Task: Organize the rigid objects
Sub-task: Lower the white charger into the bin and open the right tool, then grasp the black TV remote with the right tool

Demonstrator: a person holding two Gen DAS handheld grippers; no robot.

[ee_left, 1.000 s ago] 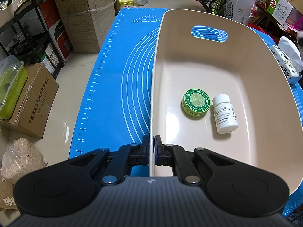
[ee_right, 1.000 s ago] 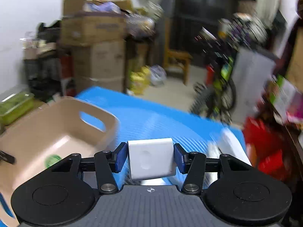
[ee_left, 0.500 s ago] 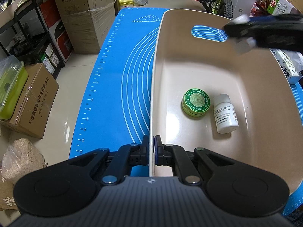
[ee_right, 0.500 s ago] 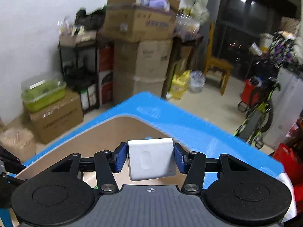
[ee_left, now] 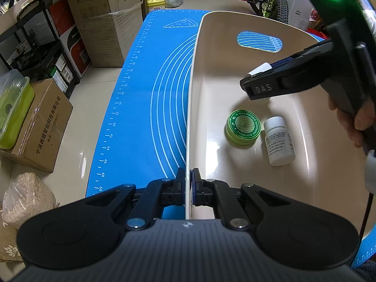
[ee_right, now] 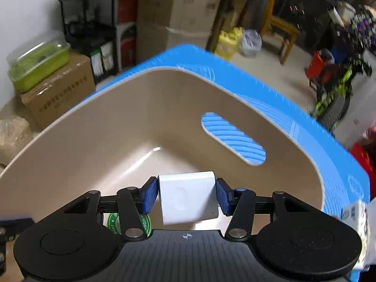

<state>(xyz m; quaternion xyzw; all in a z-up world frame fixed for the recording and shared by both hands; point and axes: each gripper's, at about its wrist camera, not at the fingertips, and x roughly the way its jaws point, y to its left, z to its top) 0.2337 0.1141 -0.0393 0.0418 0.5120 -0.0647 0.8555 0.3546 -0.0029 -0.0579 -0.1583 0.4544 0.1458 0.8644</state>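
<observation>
Bin [ee_left: 235, 75] floor lies below and ahead of the right gripper [ee_right: 186, 198], whose jaws clamp a white block [ee_right: 188, 199] over it. Tin [ee_left: 243, 127] and bottle [ee_left: 279, 141] lie beneath, nearer its wrist. Left gripper [ee_left: 188, 188] pinches the bin's rim.

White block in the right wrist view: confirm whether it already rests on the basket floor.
No, the white block is clamped in the right gripper, above the basket floor.

Both grippers clamped

The left gripper [ee_left: 188, 189] sat at lower centre, pinched tight; the right gripper [ee_right: 186, 197] entered from upper right, gripping.
</observation>
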